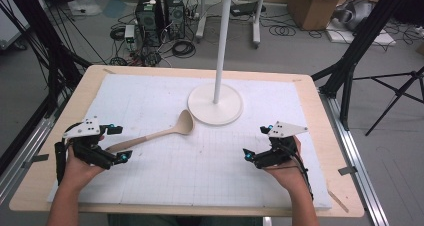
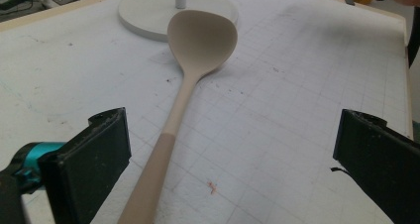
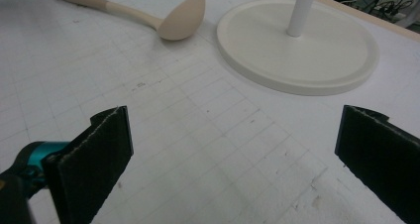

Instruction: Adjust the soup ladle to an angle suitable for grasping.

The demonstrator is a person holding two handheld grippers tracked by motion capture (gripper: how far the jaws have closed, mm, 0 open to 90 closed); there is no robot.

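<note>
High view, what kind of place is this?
Probably a lab or workshop: computer towers and tangled cables on the floor, cardboard boxes, and black tripod legs around the table.

One beige ladle (image 1: 165, 132) lies on the bench (image 1: 345, 196), and one white stand (image 1: 216, 103) with a single pole rises beside it. Two claws are over the bench: a left claw (image 1: 119, 143) and a right claw (image 1: 255, 142).
</note>
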